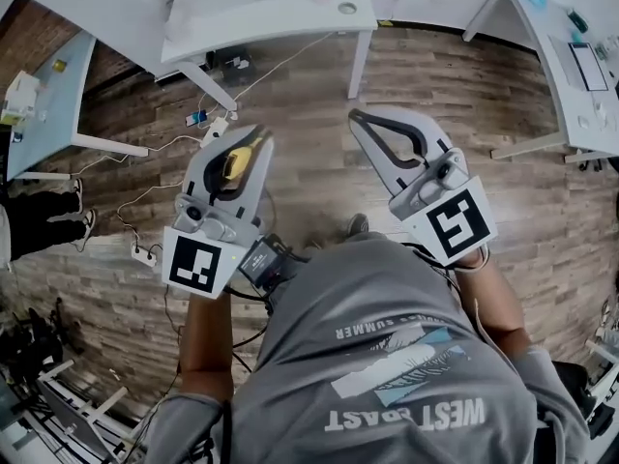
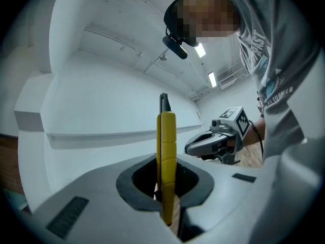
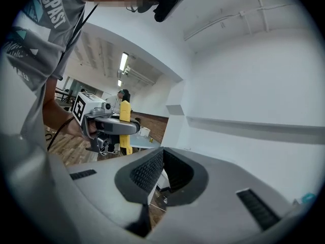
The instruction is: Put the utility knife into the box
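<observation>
Gripping the yellow utility knife (image 2: 166,146) upright, dark blade end uppermost, the left gripper (image 1: 238,139) shows its clamped pads clearly only in its own view. The right gripper (image 3: 161,155) view shows that one's jaws pressed together on nothing. From the head view, the grey T-shirt (image 1: 387,356) reads "WEST COAST" and "SUMMER", upside down.

Cables (image 1: 285,66) and power strip (image 1: 145,254) lie on wooden floor (image 1: 435,95)

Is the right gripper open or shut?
Shut. The right gripper shows its jaws meeting at the tips, nothing between them.
</observation>
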`<state>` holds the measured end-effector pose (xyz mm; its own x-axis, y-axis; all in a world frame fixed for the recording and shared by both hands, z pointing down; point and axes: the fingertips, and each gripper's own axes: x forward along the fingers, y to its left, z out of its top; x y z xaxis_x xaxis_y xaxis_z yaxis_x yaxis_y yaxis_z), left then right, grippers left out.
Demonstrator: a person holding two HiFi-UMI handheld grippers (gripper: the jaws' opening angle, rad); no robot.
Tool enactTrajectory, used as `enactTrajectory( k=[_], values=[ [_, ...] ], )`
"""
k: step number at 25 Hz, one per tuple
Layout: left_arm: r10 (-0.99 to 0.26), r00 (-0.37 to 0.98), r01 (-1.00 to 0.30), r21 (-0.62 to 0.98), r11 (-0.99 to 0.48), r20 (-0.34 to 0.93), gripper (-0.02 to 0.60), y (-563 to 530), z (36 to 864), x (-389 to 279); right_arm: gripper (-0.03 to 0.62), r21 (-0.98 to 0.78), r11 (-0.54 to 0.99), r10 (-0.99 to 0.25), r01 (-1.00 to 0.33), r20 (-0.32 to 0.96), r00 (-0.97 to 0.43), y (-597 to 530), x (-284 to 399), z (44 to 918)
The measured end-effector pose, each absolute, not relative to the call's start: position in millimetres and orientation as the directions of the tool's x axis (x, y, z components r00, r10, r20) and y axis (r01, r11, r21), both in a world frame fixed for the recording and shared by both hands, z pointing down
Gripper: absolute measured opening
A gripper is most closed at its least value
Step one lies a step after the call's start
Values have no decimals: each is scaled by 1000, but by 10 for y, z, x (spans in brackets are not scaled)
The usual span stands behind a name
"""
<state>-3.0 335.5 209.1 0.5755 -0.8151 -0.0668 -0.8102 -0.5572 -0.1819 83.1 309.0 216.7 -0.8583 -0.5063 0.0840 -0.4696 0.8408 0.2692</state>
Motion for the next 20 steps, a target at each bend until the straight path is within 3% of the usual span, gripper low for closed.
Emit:
enactTrajectory(
  k=[11,20],
  values=[
    [-849,526,-838,-188,-512,-36,37,2905,2115,102,11,244,869,-459,-431,73,-885,2559,963,2216],
    [-814,580,-807,-166,-566,-44,36,2374,2192,-202,11,255,841,-513,-478,94,-853,2102,689,2241]
  ],
)
